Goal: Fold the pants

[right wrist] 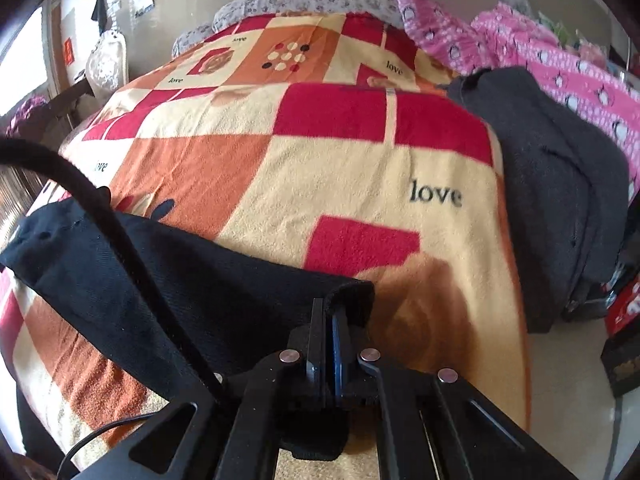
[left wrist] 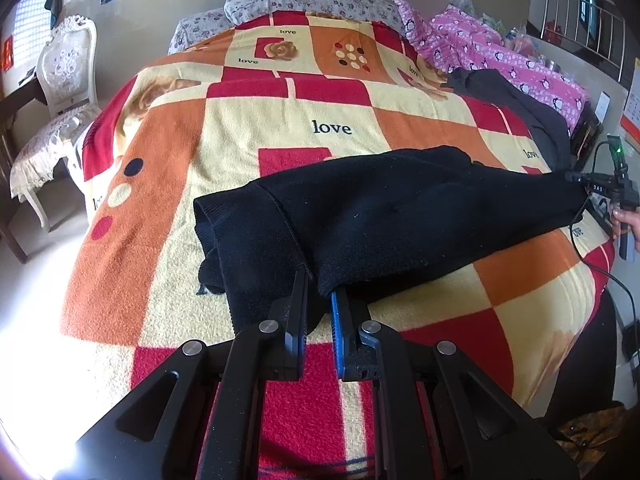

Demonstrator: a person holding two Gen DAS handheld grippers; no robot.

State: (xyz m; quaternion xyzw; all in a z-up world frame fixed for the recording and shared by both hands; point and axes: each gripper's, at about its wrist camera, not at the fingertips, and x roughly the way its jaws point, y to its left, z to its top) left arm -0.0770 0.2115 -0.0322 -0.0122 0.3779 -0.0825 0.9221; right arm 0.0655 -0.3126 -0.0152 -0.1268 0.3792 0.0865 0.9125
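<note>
Black pants (left wrist: 384,216) lie stretched across the near part of the bed, and also show in the right wrist view (right wrist: 132,276). My left gripper (left wrist: 319,280) is shut on the pants' near edge by the ribbed cuff or waistband end. My right gripper (right wrist: 326,308) is shut on the other end of the pants, pinching a folded hem. The right gripper also shows at the far right of the left wrist view (left wrist: 576,178), held by a hand, with the fabric taut between both grippers.
The bed carries a red, orange and cream "love" blanket (left wrist: 280,128). A dark grey garment (right wrist: 552,184) and pink penguin bedding (right wrist: 560,64) lie along the right side. A white chair (left wrist: 60,92) stands left of the bed. A black cable (right wrist: 120,240) crosses the right wrist view.
</note>
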